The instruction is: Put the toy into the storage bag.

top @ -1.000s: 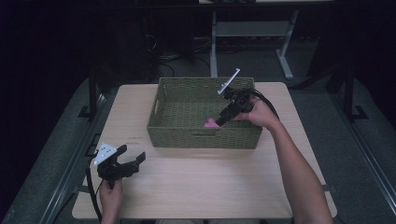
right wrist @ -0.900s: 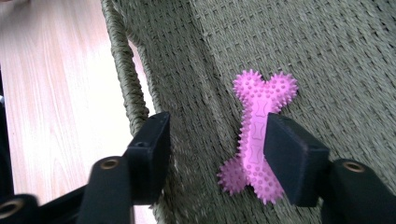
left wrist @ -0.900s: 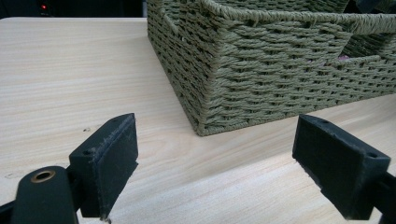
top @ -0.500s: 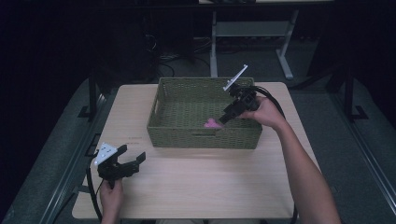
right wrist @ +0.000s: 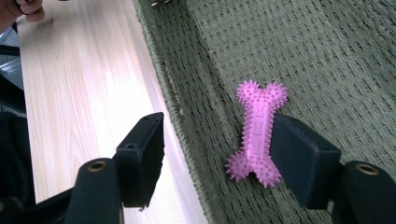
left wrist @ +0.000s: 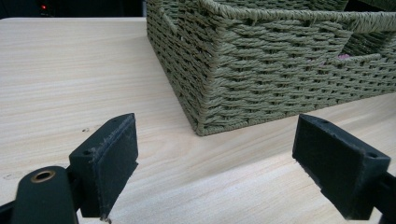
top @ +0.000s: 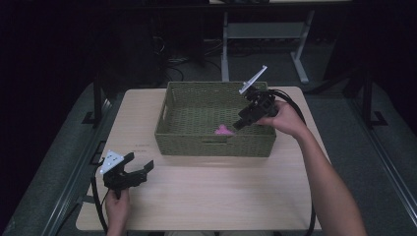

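Observation:
A pink spiky bone toy (top: 223, 130) lies on the floor of an olive woven basket (top: 216, 146) at the table's middle back. My right gripper (top: 239, 124) hangs over the basket's right part, just above and right of the toy. Its jaws have just been opening and stand open. In the right gripper view the toy (right wrist: 258, 126) rests flat on the weave beneath the gripper (right wrist: 219, 135), beside the right jaw and free of both pads. My left gripper (top: 142, 169) is open near the table's front left, and its view (left wrist: 215, 163) looks at a basket corner (left wrist: 261, 74).
The light wooden table (top: 211, 196) has bare room in front of the basket and to its left. A black cable (top: 295, 105) loops from the right gripper past the basket's right end. Dark floor and a grey metal stand (top: 265, 32) lie beyond the far edge.
The right gripper has lifted up and slightly back from the pink toy, which stays on the basket floor. The left gripper has kept still.

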Demonstrator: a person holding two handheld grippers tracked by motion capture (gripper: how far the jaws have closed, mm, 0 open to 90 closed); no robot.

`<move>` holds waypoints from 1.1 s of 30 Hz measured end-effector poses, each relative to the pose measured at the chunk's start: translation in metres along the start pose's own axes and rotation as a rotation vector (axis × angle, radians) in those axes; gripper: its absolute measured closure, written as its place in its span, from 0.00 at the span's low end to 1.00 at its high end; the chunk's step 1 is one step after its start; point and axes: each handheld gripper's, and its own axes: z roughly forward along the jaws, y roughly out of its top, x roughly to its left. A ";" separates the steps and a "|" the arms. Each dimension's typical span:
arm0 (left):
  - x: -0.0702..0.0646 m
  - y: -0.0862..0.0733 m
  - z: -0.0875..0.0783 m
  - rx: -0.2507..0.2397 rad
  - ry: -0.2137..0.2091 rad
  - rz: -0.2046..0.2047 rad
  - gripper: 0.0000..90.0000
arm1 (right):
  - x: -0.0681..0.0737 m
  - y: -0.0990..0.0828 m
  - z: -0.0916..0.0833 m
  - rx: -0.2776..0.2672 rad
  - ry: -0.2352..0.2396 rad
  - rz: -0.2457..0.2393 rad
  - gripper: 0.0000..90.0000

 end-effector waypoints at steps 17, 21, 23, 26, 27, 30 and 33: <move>0.000 -0.001 0.001 0.002 -0.012 -0.009 0.15 | 0.012 -0.016 -0.011 -0.033 0.000 0.006 0.30; 0.000 -0.001 0.001 0.002 -0.010 -0.004 0.15 | 0.017 -0.020 -0.014 -0.033 -0.003 0.000 0.29; -0.001 -0.001 0.001 0.002 -0.011 -0.006 0.15 | 0.020 -0.022 -0.016 -0.037 -0.017 -0.004 0.29; -0.001 0.000 0.001 0.001 -0.012 -0.004 0.15 | 0.022 -0.025 -0.017 -0.041 -0.019 -0.004 0.29; -0.001 0.000 0.001 0.001 -0.010 -0.001 0.15 | 0.023 -0.027 -0.017 -0.042 -0.013 -0.002 0.29; -0.001 0.000 0.001 0.004 -0.008 0.003 0.15 | 0.028 -0.029 -0.017 -0.032 -0.006 -0.016 0.29; -0.001 0.000 0.001 0.004 -0.009 0.004 0.15 | 0.032 -0.032 -0.018 -0.047 0.003 -0.026 0.29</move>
